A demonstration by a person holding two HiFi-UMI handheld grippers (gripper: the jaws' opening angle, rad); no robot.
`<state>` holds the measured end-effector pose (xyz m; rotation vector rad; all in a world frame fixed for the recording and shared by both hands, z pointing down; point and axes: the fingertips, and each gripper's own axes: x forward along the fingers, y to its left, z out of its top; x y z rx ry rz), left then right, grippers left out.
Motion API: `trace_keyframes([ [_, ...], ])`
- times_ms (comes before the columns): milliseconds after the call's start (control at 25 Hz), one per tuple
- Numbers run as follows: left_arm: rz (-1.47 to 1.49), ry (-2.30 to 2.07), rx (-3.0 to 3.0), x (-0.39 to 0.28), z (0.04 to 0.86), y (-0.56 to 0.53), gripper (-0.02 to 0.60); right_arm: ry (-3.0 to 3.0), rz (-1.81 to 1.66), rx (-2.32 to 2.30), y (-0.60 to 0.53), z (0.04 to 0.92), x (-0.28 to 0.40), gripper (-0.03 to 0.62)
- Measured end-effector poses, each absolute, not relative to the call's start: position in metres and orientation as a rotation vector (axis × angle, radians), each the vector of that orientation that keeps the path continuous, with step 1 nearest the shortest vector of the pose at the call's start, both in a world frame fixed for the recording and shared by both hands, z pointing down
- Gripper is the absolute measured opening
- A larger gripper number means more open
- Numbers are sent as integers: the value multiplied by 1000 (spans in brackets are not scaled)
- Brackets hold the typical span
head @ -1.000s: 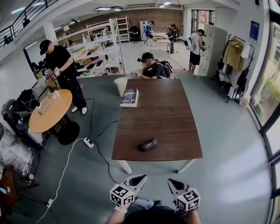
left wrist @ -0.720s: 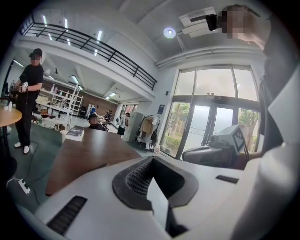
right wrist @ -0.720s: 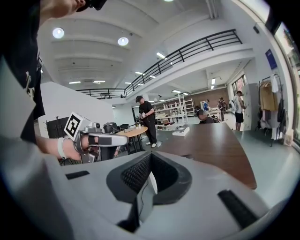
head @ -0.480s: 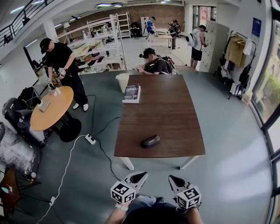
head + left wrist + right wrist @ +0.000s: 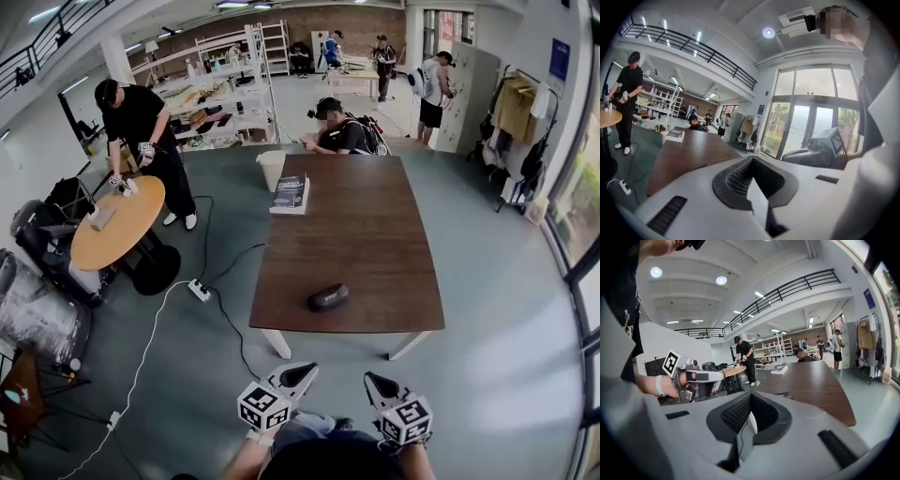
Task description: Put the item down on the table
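A black oblong case (image 5: pixel 328 298) lies on the brown table (image 5: pixel 375 234), near its front edge, with nothing touching it. Both grippers hang close to my body, well short of the table and above the grey floor. My left gripper (image 5: pixel 300 376) is shut and holds nothing; in the left gripper view its jaws (image 5: pixel 757 199) meet, with the table (image 5: pixel 689 152) ahead on the left. My right gripper (image 5: pixel 373 382) is likewise shut and empty, and its own view shows the jaws (image 5: pixel 745 430) closed, with the table (image 5: pixel 815 380) beyond them.
A book (image 5: pixel 290 194) lies at the table's far left edge, with a white bin (image 5: pixel 271 169) behind it. One person sits at the far end (image 5: pixel 342 131). Another stands at a round wooden table (image 5: pixel 117 223) on the left. A power strip (image 5: pixel 200 290) and cable cross the floor.
The head view has shifted slightly, so the table sits a little further right in it. The standing person has leaned onto the round table. Both grippers stay shut and the case has not moved.
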<state>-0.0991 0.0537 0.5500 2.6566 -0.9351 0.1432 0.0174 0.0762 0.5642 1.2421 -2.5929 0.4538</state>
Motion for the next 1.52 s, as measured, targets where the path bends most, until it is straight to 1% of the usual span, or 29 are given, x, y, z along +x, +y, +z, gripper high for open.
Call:
trace_keyframes([
  [720,146,-858,2662,-71,552,76,6,-2608,500,1290,90,563,40,-12],
  [1520,172,-842,2647,-51,557,99,6,-2619,516,1227,101,571,45,-12],
])
